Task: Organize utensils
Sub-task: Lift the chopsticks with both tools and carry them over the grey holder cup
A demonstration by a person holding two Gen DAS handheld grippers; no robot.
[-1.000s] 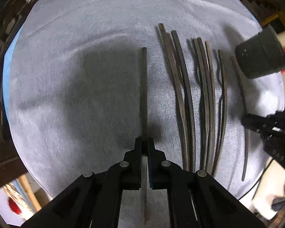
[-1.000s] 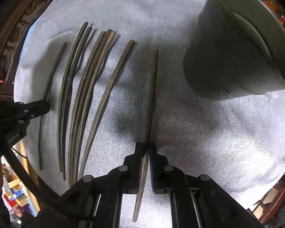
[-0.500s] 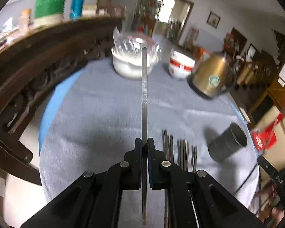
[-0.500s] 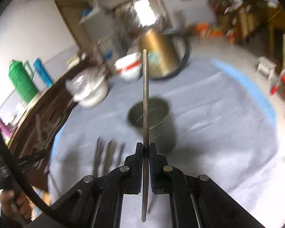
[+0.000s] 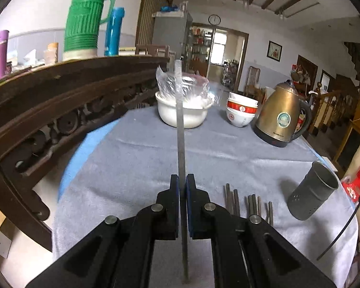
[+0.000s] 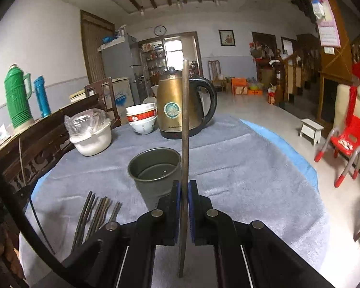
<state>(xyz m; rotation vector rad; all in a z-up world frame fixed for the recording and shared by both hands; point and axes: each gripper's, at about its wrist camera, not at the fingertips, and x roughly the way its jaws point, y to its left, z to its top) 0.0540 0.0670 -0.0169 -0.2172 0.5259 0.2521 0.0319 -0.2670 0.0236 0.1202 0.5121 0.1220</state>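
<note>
My left gripper [image 5: 182, 180] is shut on a long dark chopstick [image 5: 180, 124] that stands upright above the grey cloth. My right gripper [image 6: 185, 184] is shut on another chopstick [image 6: 185, 120], also upright, just right of the dark metal holder cup [image 6: 156, 170]. The cup also shows in the left wrist view [image 5: 312, 192], to the right. Several loose chopsticks [image 5: 248, 204] lie in a row on the cloth, seen at lower left in the right wrist view [image 6: 96, 213].
At the table's far side stand a white bowl covered with plastic [image 5: 182, 110], stacked red-and-white bowls [image 5: 241, 112] and a gold kettle [image 5: 282, 117]. A carved wooden sideboard [image 5: 48, 100] runs along the left. A red chair [image 6: 345, 141] stands on the floor at right.
Both grippers have lifted their chopsticks off the cloth and tilted from looking down to level, so the chopsticks now stand upright.
</note>
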